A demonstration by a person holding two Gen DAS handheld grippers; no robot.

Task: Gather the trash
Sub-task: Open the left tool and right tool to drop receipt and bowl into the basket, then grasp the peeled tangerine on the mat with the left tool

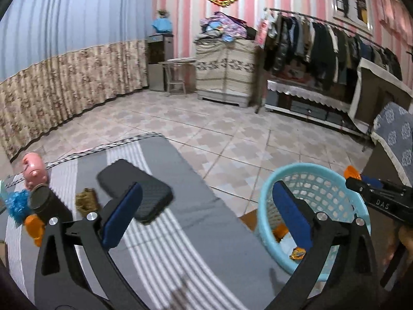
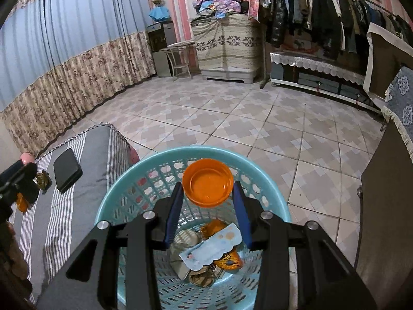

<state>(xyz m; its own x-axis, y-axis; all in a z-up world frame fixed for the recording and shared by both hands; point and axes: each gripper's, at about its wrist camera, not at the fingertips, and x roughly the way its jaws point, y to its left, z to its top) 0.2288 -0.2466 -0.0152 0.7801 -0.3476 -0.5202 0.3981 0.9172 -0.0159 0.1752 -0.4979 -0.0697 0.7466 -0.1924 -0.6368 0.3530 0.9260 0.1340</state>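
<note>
My right gripper (image 2: pixel 208 191) is shut on an orange plastic lid (image 2: pixel 207 182) and holds it above the light blue mesh basket (image 2: pixel 121 199). Wrappers and paper trash (image 2: pixel 209 250) lie in the basket's bottom. In the left wrist view my left gripper (image 1: pixel 206 206) is open and empty above the striped grey table cover (image 1: pixel 160 253), with the basket (image 1: pixel 268 196) to its right. A crumpled brownish wrapper (image 1: pixel 86 200) lies on the cover left of my left finger. The right gripper's body (image 1: pixel 379 201) shows over the basket's far rim.
A black phone-like case (image 1: pixel 134 193) lies on the cover. A pink pig figure (image 1: pixel 33 170), a blue fuzzy thing (image 1: pixel 16 204) and a dark jar (image 1: pixel 45 201) stand at the cover's left. Tiled floor (image 2: pixel 232 118) lies beyond; a clothes rack (image 2: pixel 322 13) and cabinets stand at the back.
</note>
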